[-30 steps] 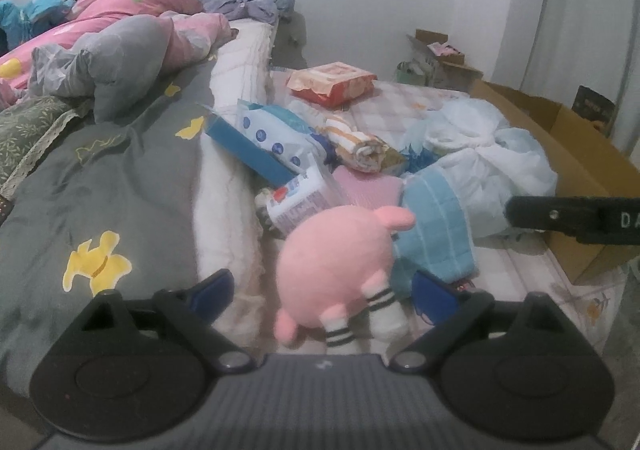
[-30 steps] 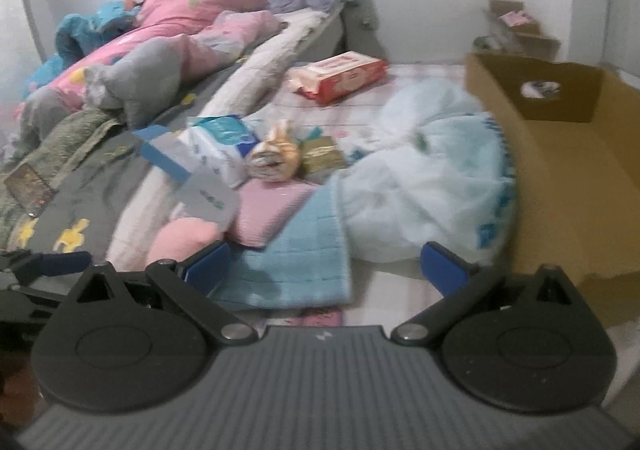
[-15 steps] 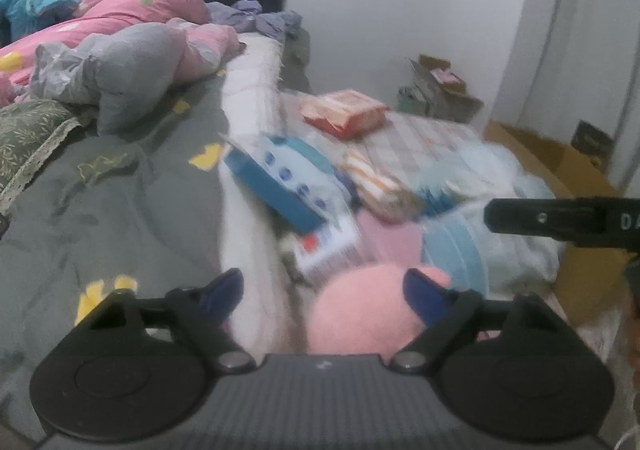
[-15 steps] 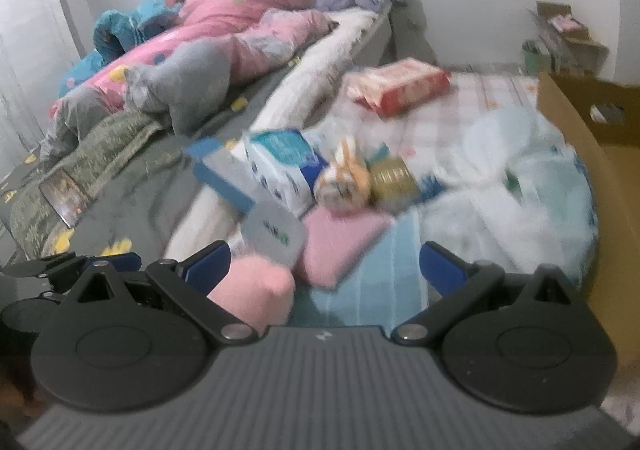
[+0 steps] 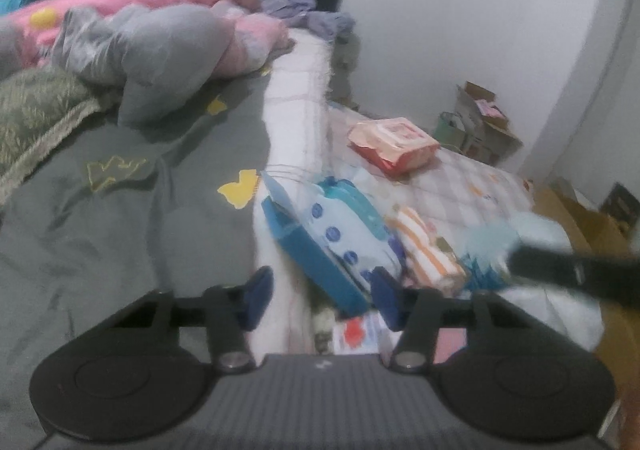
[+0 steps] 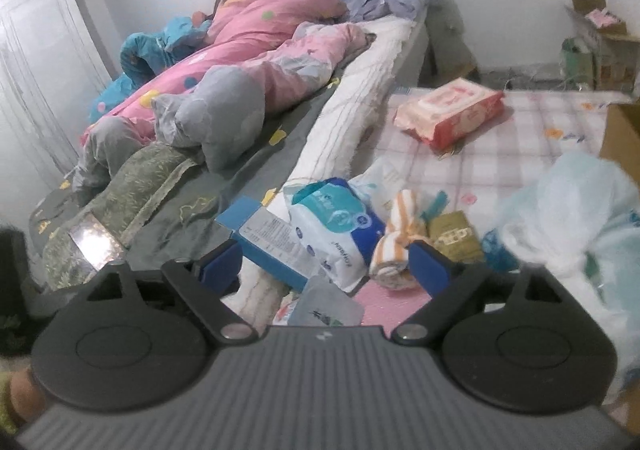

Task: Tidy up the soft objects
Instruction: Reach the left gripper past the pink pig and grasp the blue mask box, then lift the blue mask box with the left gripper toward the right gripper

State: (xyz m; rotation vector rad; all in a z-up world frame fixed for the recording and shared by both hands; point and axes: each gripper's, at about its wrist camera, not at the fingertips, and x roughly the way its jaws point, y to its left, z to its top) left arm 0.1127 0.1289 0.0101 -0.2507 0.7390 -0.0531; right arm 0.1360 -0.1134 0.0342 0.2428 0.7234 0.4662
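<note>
While comparing against the views from a second ago, noting the round pink plush toy with striped legs gone from both views; cannot tell whether lying below the left camera's edge or elsewhere.

Reading left gripper (image 5: 320, 290) as half closed, having just been closing; seeing no thing between its blue pads (image 5: 256, 292), only white mattress edge (image 5: 296, 154) and the near end of the flat blue cardboard box (image 5: 316, 266) beyond them. Recording no grip.

Reading right gripper (image 6: 324, 262) as wide apart, having just been closing slightly, likewise clamping nothing.

Seeing both views now aiming farther up the bed: more grey bedspread with yellow figures (image 5: 120, 210) and pink quilt (image 6: 272, 22) showing than before.

Locating remaining soft items: orange-and-white striped rolled towel (image 6: 396, 234) lying right of the white-and-blue plastic pack (image 6: 340, 226), just far of the right gripper's right pad; flat pink cloth (image 6: 384, 302) near, under that gripper; pale blue crumpled fabric (image 6: 580, 202) at right, beside the brown cardboard box (image 6: 620, 130).

Judging: plush pick probably missed or not yet secured, so sorting barely begun; likely needing to tip back down and re-find the toy before closing further.
</note>
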